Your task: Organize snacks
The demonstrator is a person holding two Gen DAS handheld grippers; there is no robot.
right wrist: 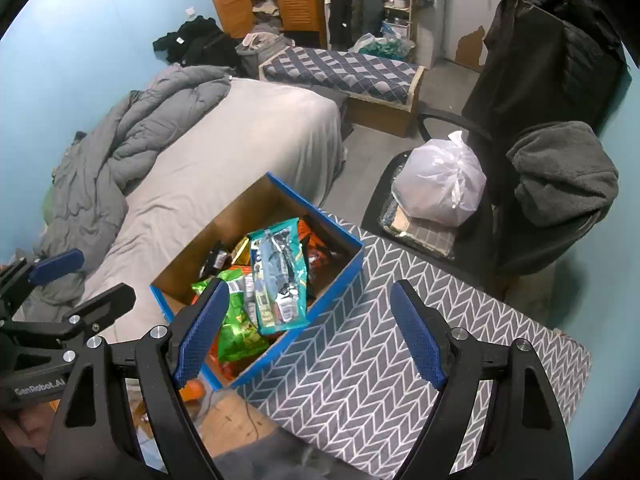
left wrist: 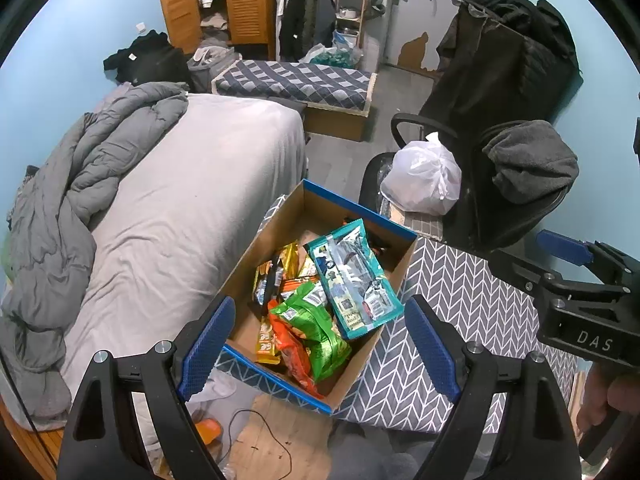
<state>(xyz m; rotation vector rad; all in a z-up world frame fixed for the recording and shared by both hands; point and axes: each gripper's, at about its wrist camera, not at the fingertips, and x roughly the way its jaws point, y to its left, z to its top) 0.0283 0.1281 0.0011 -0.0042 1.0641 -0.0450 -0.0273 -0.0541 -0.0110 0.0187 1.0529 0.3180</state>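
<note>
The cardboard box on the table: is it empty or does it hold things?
It holds things. The cardboard box is open on top, with snack packets piled inside.

Snack box (left wrist: 280, 224) open above; bed (left wrist: 192, 184) left, chair (left wrist: 500, 160) behind.

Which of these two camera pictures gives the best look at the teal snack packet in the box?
The left wrist view: the teal snack packet lies between the fingers, fully unobstructed. In the right wrist view the packet shows too, but smaller and more foreshortened, close beside one finger.
</note>
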